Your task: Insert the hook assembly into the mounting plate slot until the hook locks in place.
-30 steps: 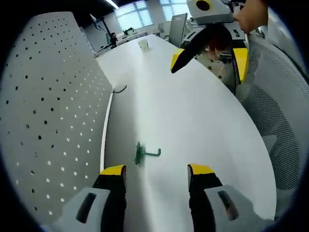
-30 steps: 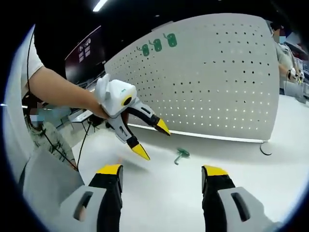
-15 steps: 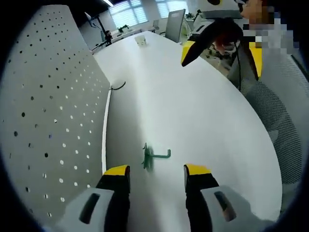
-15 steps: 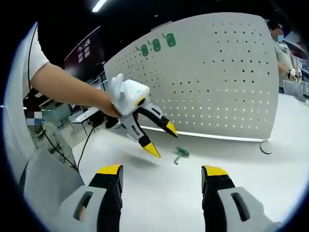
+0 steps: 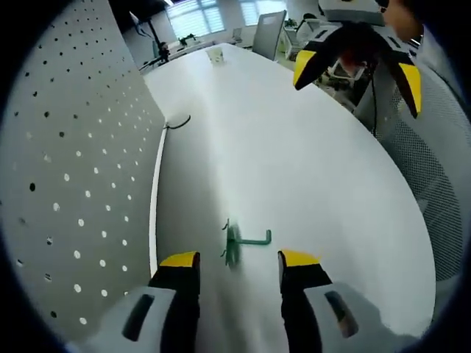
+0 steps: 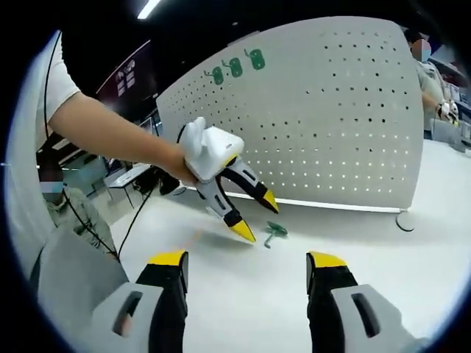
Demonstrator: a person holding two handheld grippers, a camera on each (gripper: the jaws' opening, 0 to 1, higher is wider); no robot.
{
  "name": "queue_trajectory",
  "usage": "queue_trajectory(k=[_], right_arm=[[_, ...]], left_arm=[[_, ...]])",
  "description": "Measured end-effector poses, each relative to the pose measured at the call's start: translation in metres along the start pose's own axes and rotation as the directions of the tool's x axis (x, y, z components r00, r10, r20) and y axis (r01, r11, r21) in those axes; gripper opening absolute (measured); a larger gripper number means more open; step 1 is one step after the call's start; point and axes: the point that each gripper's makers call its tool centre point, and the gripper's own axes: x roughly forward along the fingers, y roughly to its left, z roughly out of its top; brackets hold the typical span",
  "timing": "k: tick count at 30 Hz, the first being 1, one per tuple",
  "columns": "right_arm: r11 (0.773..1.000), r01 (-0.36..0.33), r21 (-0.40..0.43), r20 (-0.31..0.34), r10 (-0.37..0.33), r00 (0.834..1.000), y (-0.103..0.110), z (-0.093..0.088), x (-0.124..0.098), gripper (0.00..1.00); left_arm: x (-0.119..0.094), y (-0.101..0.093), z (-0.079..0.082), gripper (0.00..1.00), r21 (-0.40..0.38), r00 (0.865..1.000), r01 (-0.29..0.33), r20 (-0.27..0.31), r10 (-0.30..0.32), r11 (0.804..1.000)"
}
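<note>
Standing upright along one side of the white table [image 5: 309, 169], the perforated mounting plate [image 6: 331, 125] is the largest item in the workspace; it already carries three green hooks [image 6: 234, 68] near its upper edge, as the right gripper view shows. The table surface around the work is bare apart from a dark cable loop [image 5: 178, 122] at the plate's foot and a small pale object [image 5: 215, 54] at the far end.

The left gripper [image 6: 257, 218] is lowered close to the table, its yellow-tipped jaws spread apart with nothing between them, the tips just beside the loose part. The right gripper [image 5: 358, 68] is held well above the table and well apart from the work, jaws likewise spread and empty.

The green hook assembly [image 5: 241, 241] lies flat on the table, near the plate's base but not touching it (its backing piece points toward the left gripper's jaws in the left gripper view).

Assessment: the task is at its outset. The hook assembly is not yet grasped, not lifted, and not inserted. Remaining: close on the assembly, carry it to a free slot in the plate, seat it and confirm it locks.
</note>
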Motion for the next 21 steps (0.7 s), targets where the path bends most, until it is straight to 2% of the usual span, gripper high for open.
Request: queue_trajectory(k=[7,14,21], right_arm=[[1.000,0.000,0.007,-0.006,0.000,1.000,-0.0012,-0.0020,0.0003,0.62],[1.000,-0.002,0.018,-0.014,0.002,1.000,-0.0014,-0.0043,0.0010,0.60],[0.999,-0.005,0.037,-0.018,0.006,1.000,-0.0007,-0.0053,0.0011,0.57]], left_arm=[[0.0061,-0.0010,-0.0066,0.44,-0.018,0.999,0.031,-0.006,-0.031,0.999],[0.0085,0.0003,-0.0047,0.42,-0.073,0.998,0.063,0.018,-0.062,0.995],[0.0094,0.0006,-0.0043,0.41,-0.076,0.997,0.076,0.027,-0.074,0.994]])
